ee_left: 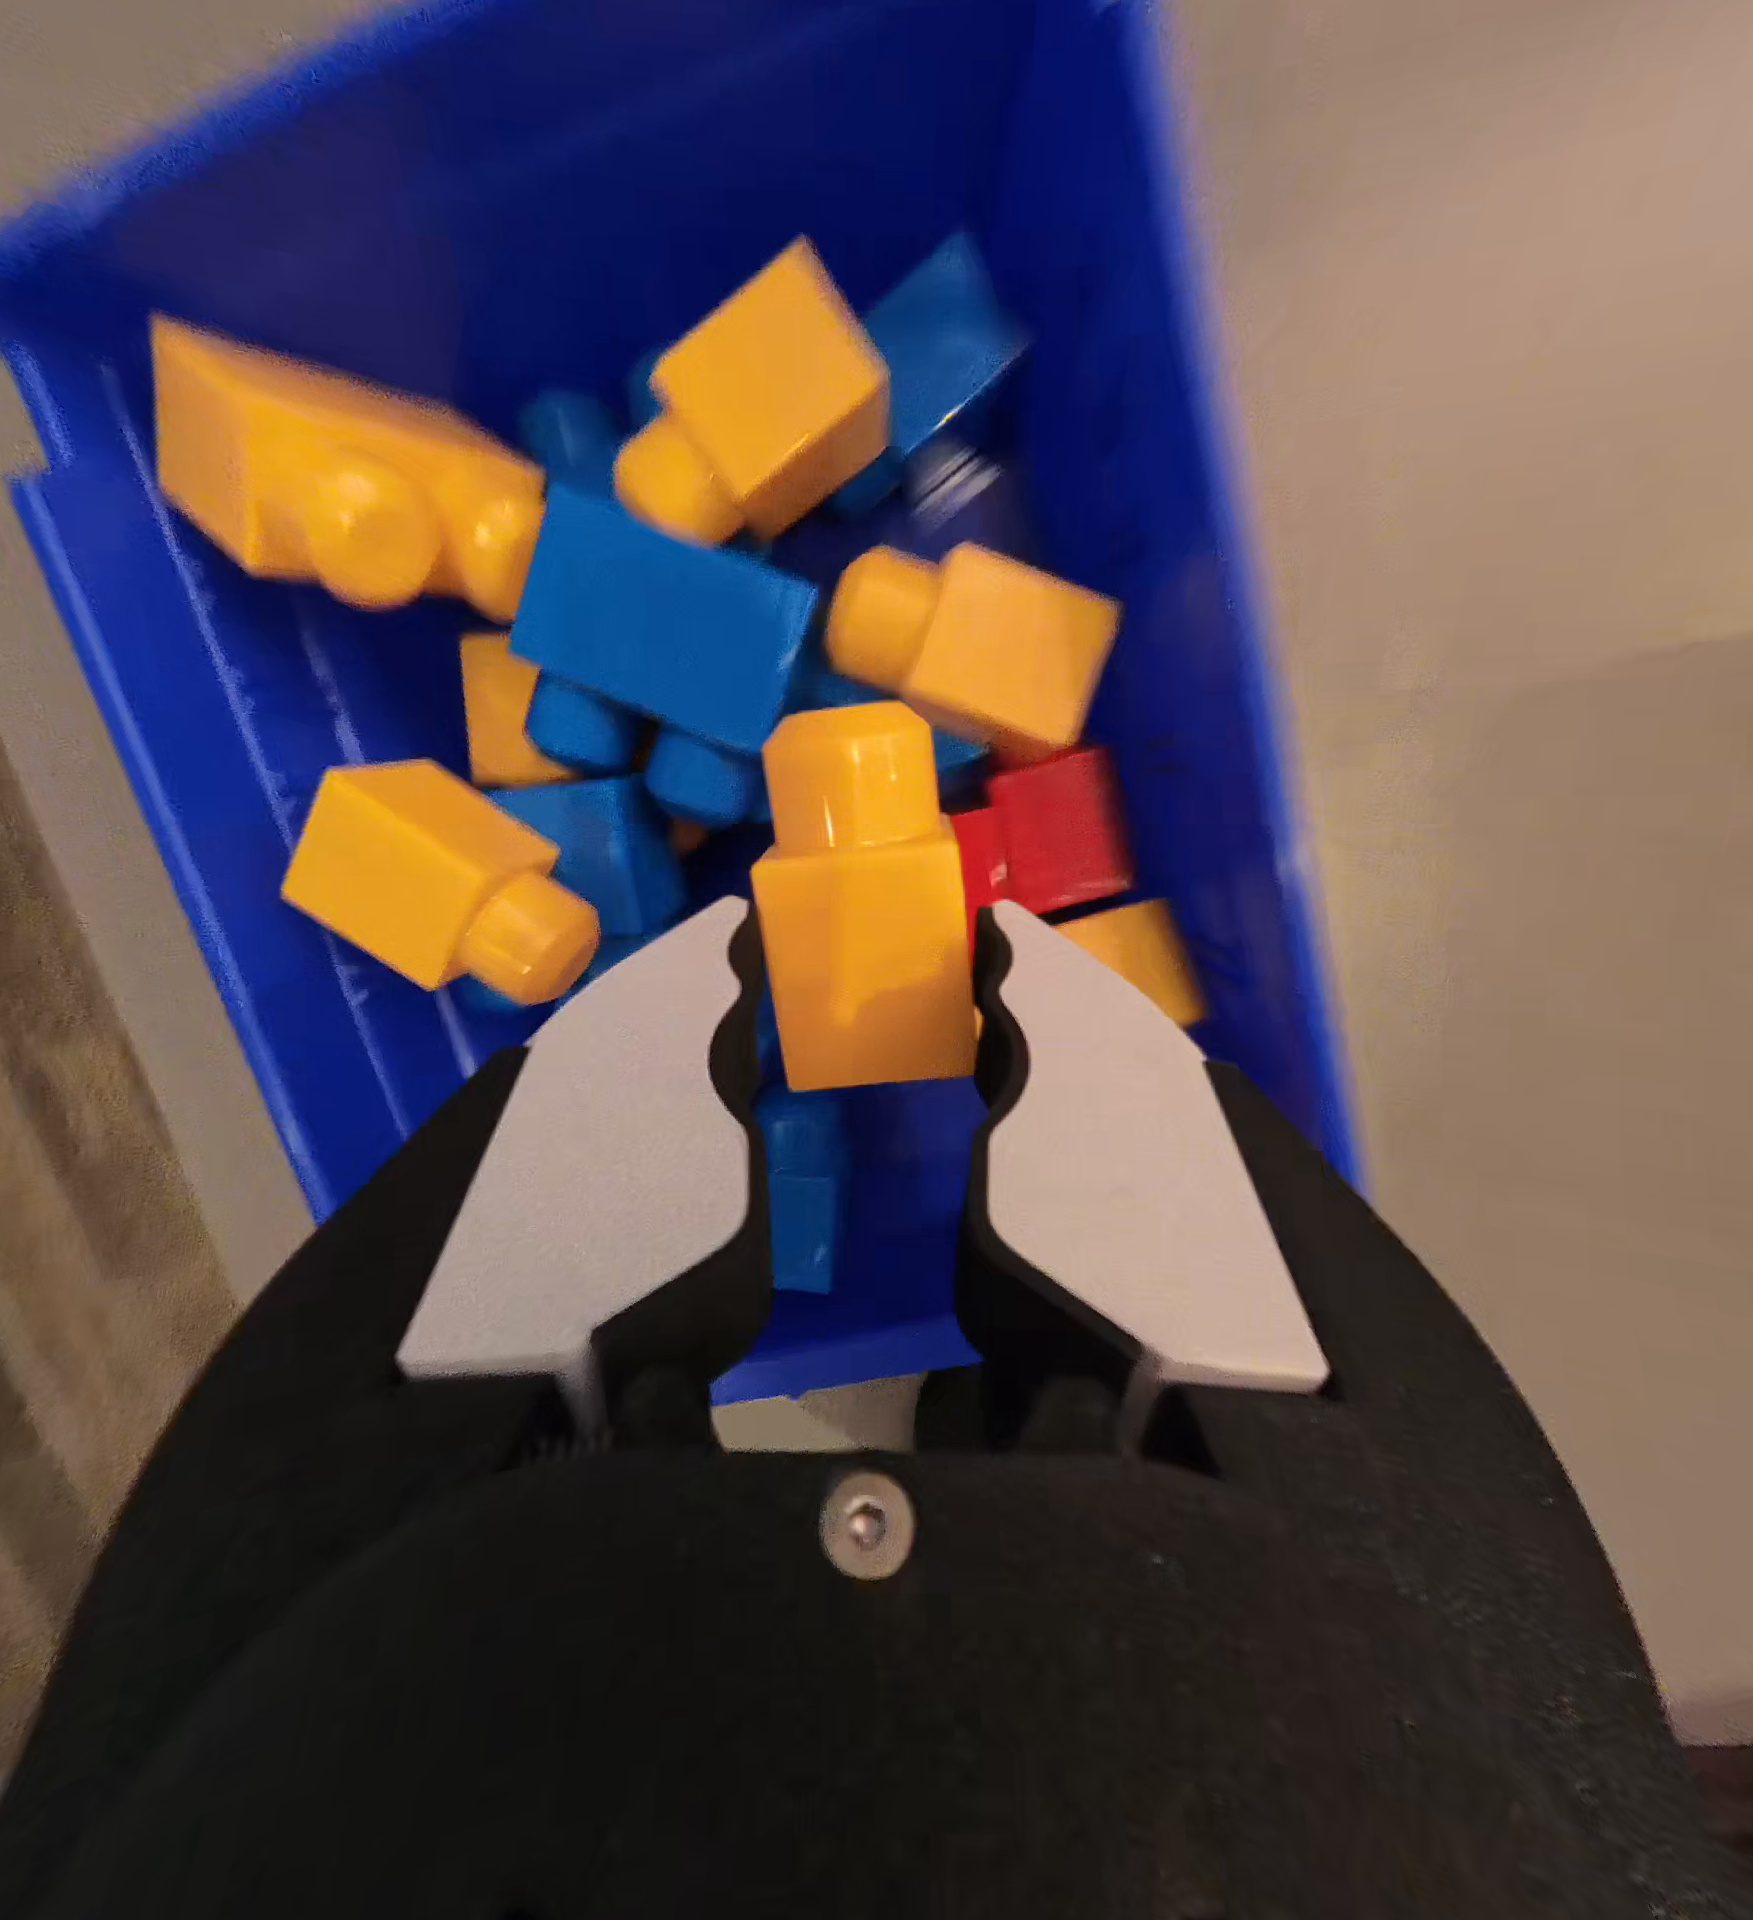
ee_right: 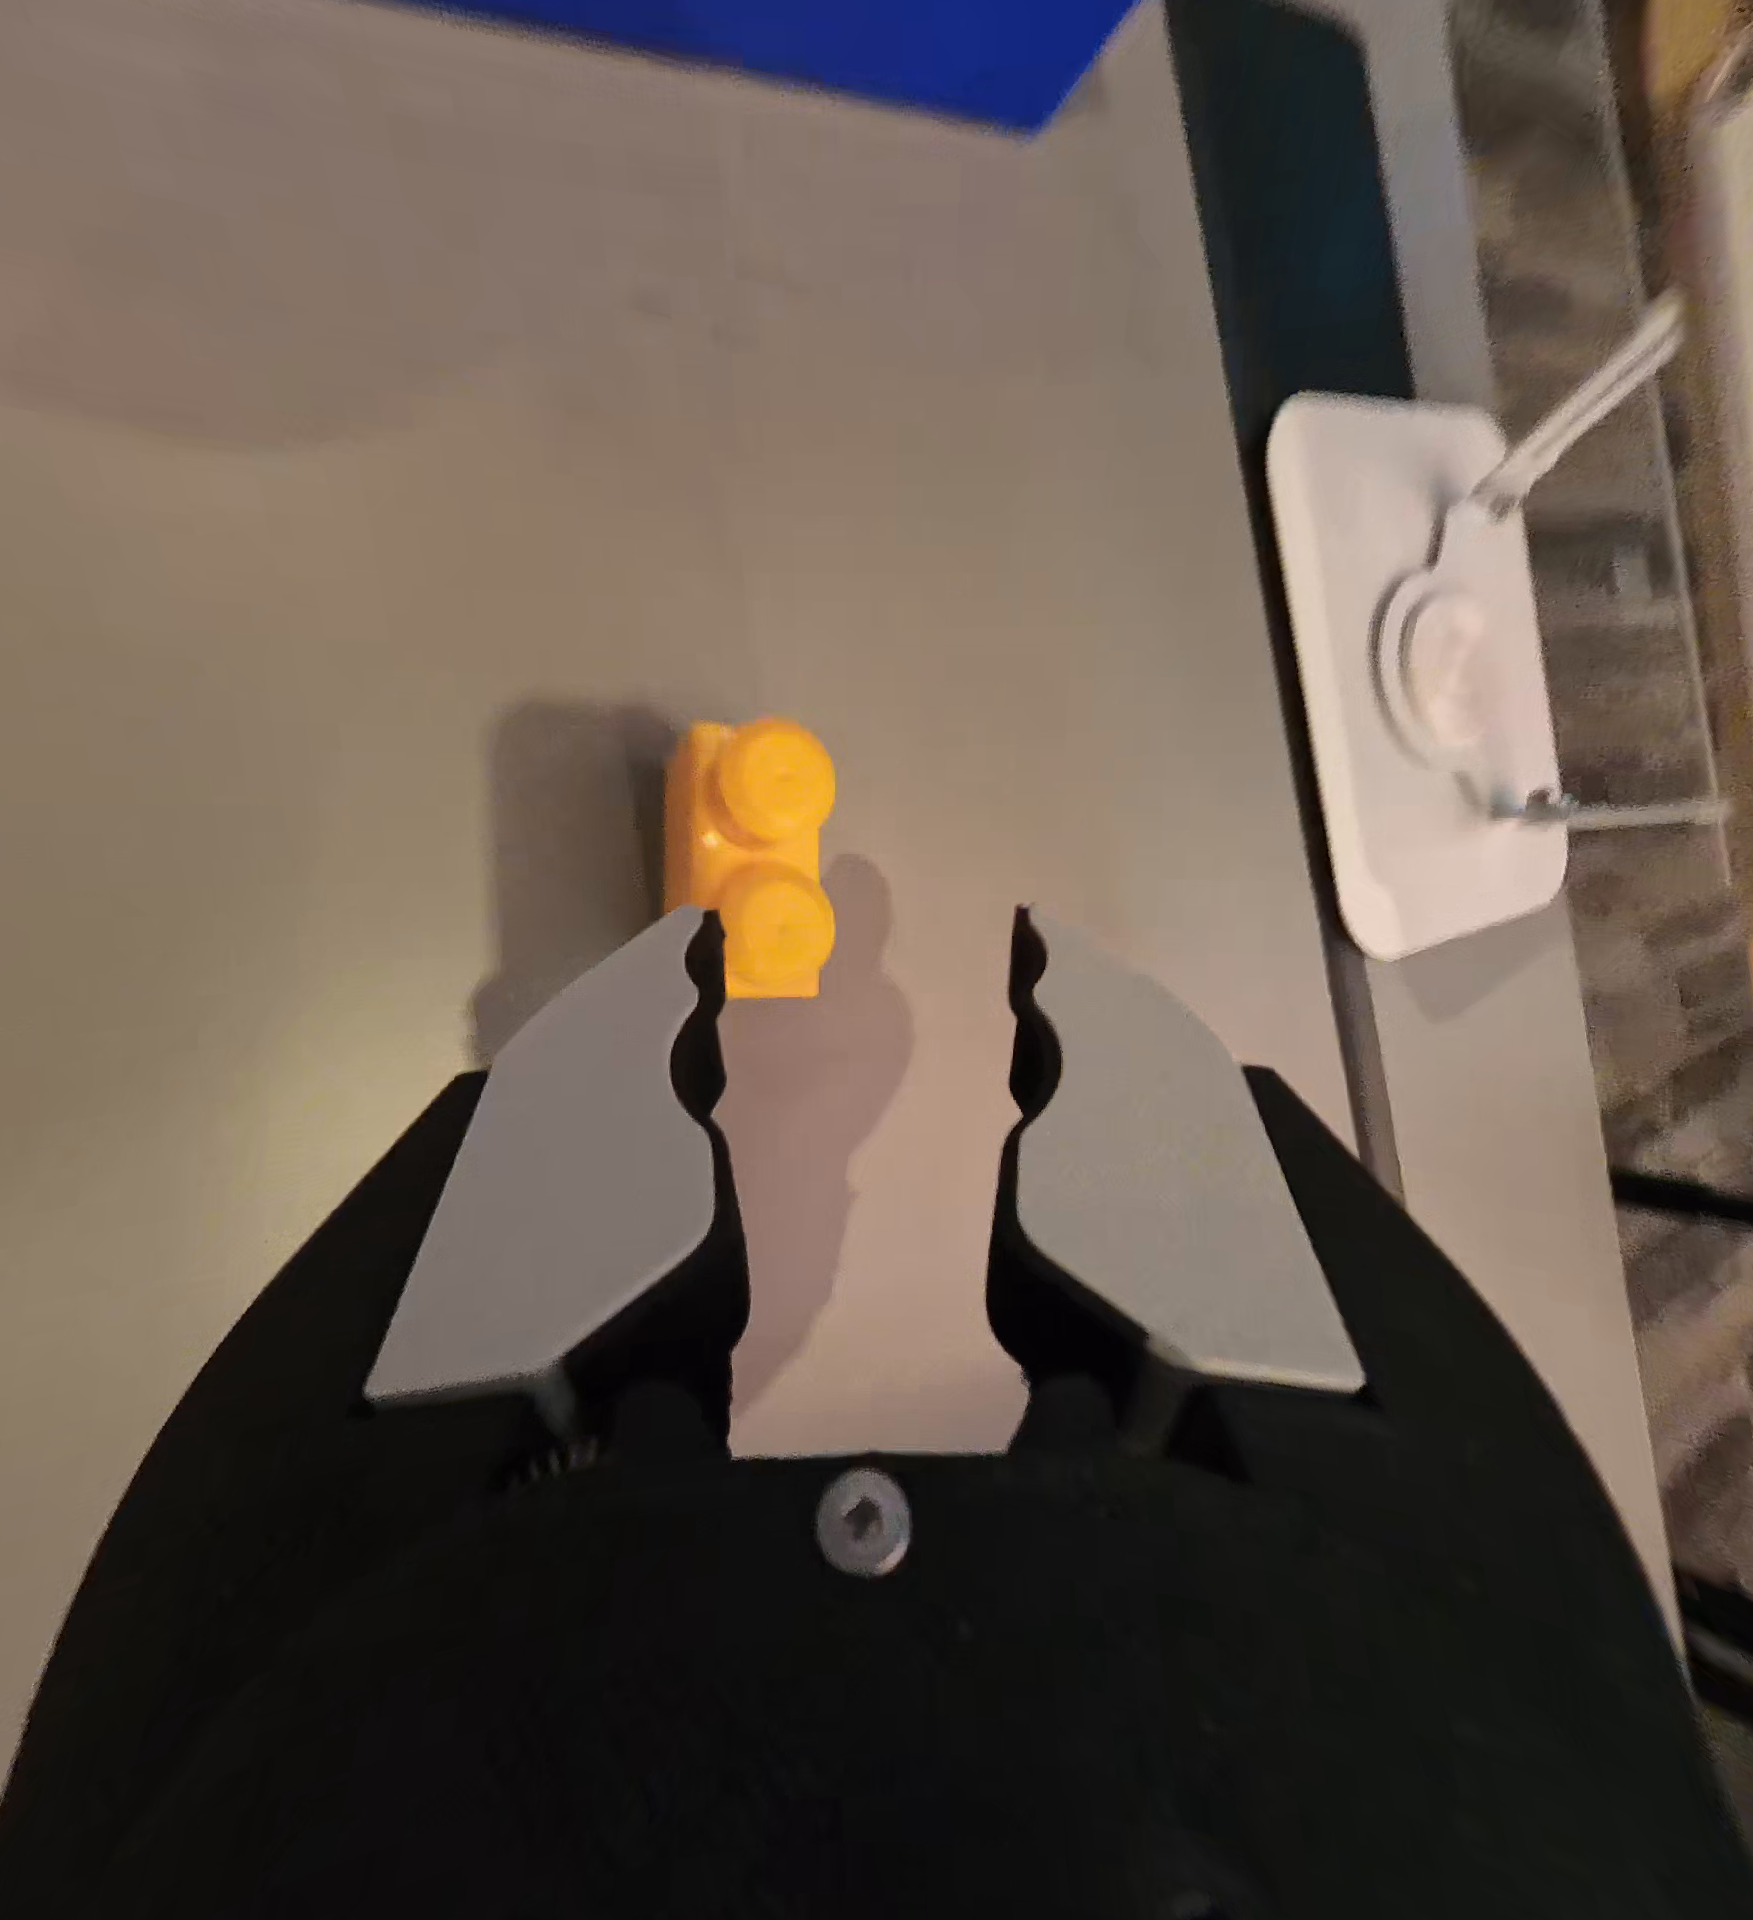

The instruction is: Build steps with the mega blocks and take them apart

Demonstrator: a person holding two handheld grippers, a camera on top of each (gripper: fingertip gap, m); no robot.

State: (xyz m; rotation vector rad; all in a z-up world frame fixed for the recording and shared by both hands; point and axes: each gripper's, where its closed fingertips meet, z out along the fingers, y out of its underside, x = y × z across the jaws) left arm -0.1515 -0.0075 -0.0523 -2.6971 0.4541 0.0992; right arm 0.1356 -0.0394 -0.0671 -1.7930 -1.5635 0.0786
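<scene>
Left tongs (ee_left: 861, 914) clamp a yellow single-stud block (ee_left: 856, 935) above the blue bin (ee_left: 1111, 312) of loose blocks, its stud pointing away from the camera. Only the right wrist view shows a yellow two-stud block (ee_right: 747, 862) standing studs-up on the surface (ee_right: 332, 520), near its right edge; the right tongs (ee_right: 859, 914) are released, just beside it.

Packed tight inside the bin (ee_left: 560, 187): loose blocks (ee_left: 664, 634) heaped edge to edge around the left gripper (ee_left: 867, 914), blue walls close on both sides, bare floor only at the far end. Wide open table (ee_right: 280, 520) left of and beyond the right gripper (ee_right: 856, 914). Only a two-stud block (ee_right: 747, 862) just past the fingertips, a white plate (ee_right: 1412, 675) well off right at the table edge.
</scene>
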